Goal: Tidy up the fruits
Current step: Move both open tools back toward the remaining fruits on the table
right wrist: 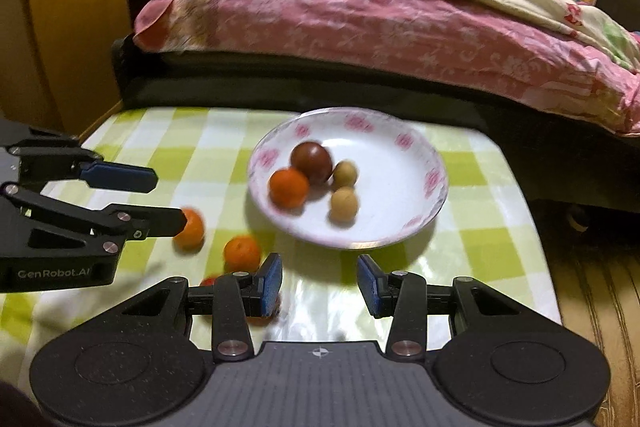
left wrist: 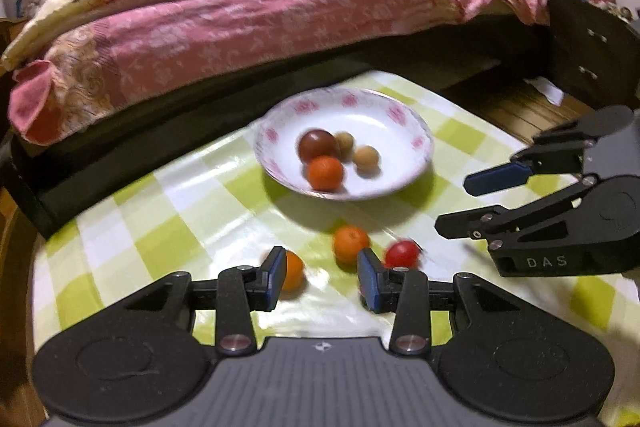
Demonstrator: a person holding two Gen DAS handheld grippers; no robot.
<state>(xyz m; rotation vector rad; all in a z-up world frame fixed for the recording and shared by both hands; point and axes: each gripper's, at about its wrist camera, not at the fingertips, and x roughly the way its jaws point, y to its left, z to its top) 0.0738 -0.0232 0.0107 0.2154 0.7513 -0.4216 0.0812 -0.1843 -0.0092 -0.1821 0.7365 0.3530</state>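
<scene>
Left gripper (left wrist: 322, 273) wide open, orange (left wrist: 351, 243) just past its tips, right gripper (right wrist: 319, 281) open too, plate (right wrist: 400, 227) beyond.

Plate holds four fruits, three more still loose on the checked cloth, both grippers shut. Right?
Not quite: both grippers are open. The left wrist view shows the left gripper with its jaws apart and empty; the right gripper is the same. The plate does hold four fruits, with three loose on the cloth.
</scene>
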